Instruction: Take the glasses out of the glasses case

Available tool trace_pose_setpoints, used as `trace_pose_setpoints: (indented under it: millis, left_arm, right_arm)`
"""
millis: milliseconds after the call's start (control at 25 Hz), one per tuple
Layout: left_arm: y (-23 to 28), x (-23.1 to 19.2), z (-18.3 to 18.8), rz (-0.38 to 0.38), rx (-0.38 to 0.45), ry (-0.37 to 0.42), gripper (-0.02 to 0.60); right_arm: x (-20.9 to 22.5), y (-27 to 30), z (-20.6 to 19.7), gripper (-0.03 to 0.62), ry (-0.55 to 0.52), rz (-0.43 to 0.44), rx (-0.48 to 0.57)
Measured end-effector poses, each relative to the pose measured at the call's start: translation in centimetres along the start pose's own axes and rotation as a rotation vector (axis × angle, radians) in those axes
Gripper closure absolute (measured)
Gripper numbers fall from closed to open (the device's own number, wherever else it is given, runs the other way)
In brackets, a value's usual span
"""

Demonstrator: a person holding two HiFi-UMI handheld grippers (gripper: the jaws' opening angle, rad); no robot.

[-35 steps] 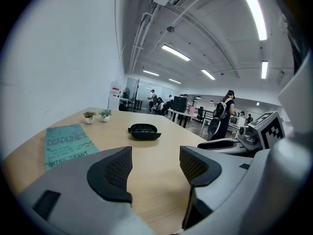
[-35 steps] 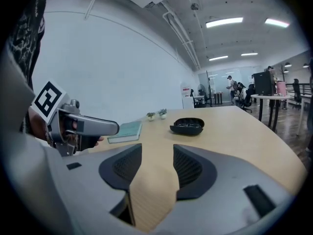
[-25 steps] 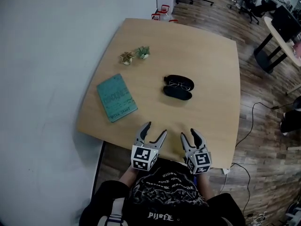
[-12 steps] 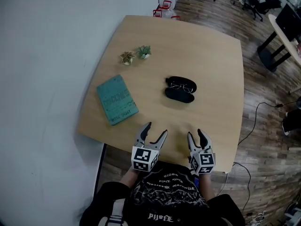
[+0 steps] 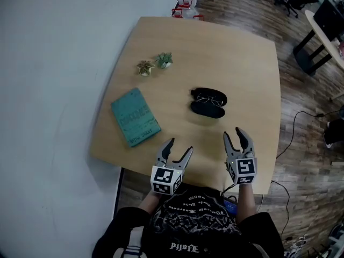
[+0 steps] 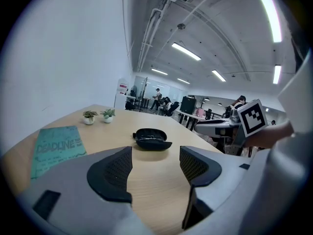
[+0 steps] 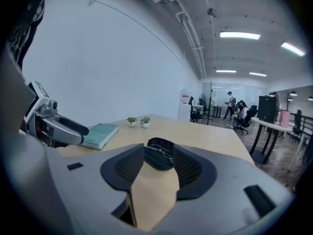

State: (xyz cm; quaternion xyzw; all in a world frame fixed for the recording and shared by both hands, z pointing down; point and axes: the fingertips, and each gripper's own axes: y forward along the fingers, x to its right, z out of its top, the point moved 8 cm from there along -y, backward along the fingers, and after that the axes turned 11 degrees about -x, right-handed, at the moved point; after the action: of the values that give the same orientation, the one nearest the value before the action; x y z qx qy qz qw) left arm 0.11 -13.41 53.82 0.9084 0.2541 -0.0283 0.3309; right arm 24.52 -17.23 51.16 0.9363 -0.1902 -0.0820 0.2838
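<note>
Right gripper [image 5: 234, 133] nearer the open glasses case [image 5: 207, 104]; glasses [image 5: 209, 97] not yet out.
Moved toward 12 o'clock versus a second ago, jaws just narrowed, apart, nothing between. Left gripper [image 5: 180, 145] barely shifted, near table [image 5: 236, 58] edge at 6 o'clock, jaws wide, empty. Glasses lying in far half of case, mid-table, at 11 o'clock from right gripper, well apart.

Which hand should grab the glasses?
Probably the right tongs: just closing a little, nothing between them, they are nearer the open case and aim at the glasses. The left tongs sit farther away.
</note>
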Motion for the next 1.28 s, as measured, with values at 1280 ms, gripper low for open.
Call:
trace_pose_setpoints:
  millis: [1280]
  left_arm:
    - [2.6,-8.0,2.3,0.024,-0.068,-0.011,0.268]
  right_arm:
    - [1.5,19.7,9.3,0.461,-0.752,0.282,-0.489]
